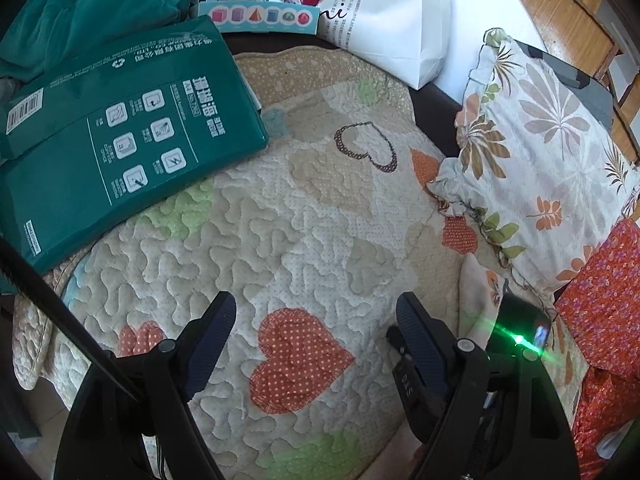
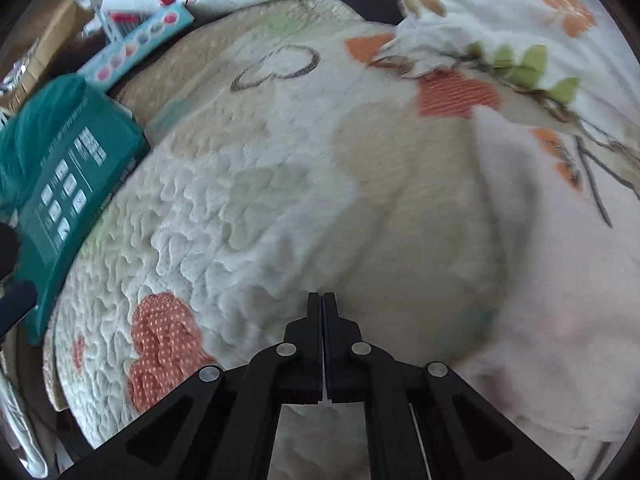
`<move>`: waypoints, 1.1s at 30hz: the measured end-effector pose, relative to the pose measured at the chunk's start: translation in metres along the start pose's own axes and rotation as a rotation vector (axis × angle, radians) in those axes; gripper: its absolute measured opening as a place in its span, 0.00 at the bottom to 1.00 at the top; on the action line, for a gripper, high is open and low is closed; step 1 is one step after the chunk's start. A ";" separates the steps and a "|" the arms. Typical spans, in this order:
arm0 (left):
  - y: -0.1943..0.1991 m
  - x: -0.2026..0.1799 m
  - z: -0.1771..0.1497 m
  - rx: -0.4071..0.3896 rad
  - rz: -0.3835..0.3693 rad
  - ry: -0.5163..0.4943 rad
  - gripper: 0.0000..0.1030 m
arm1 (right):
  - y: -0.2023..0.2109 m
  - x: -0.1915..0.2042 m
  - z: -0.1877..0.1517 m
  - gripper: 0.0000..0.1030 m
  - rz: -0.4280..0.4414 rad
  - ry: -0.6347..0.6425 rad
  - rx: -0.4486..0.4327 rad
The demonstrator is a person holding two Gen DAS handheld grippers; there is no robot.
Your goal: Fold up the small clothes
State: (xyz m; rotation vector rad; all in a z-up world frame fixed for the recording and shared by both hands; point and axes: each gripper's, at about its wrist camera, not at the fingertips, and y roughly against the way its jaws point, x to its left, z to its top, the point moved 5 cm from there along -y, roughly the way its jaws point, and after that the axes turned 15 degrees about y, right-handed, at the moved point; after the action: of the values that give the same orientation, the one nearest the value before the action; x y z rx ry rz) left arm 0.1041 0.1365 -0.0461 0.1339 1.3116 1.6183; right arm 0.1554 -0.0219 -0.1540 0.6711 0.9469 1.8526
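Observation:
My left gripper hangs open over a quilted mat with orange polka-dot hearts, and nothing lies between its fingers. A white cloth printed with leaves is bunched at the mat's right edge, with a red flowered cloth below it. In the right wrist view my right gripper is shut, its fingers pressed together with nothing seen between them. It hovers above the mat, just left of a pale garment with orange leaf marks. The picture is blurred. The leaf-printed cloth lies beyond it.
A green ream of paper rests on the mat's left side, with a teal cloth behind it. A white paper bag and a light blue box stand at the back. A black device with a green light sits beside my left gripper.

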 end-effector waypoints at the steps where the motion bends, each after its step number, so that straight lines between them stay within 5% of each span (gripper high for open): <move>1: 0.000 0.001 0.000 0.002 0.001 0.001 0.79 | 0.005 -0.001 0.001 0.02 0.052 -0.031 -0.011; 6: -0.001 0.000 0.000 0.003 -0.013 0.007 0.79 | 0.060 -0.036 -0.020 0.11 0.095 -0.138 -0.052; 8: -0.001 -0.002 -0.001 0.010 -0.024 0.013 0.79 | 0.081 -0.056 -0.041 0.38 0.074 -0.186 -0.071; 10: -0.002 -0.005 -0.005 0.019 -0.029 0.007 0.79 | 0.088 -0.069 -0.055 0.46 0.056 -0.228 -0.075; 16: -0.007 -0.014 -0.016 0.034 -0.015 -0.030 0.79 | 0.070 -0.075 -0.067 0.46 0.107 -0.291 -0.062; 24: -0.008 -0.016 -0.016 0.048 -0.028 -0.026 0.79 | 0.050 -0.087 -0.045 0.44 -0.191 -0.284 -0.067; 26: -0.008 -0.016 -0.017 0.051 -0.029 -0.023 0.79 | 0.050 -0.084 -0.041 0.06 -0.223 -0.251 -0.067; 33: -0.007 -0.017 -0.019 0.048 -0.030 -0.024 0.79 | 0.049 -0.061 -0.024 0.05 -0.001 -0.230 -0.117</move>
State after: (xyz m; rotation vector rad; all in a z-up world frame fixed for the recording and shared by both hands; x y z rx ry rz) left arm 0.1044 0.1103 -0.0509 0.1619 1.3284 1.5557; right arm 0.1400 -0.0979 -0.1303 0.7916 0.6846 1.7701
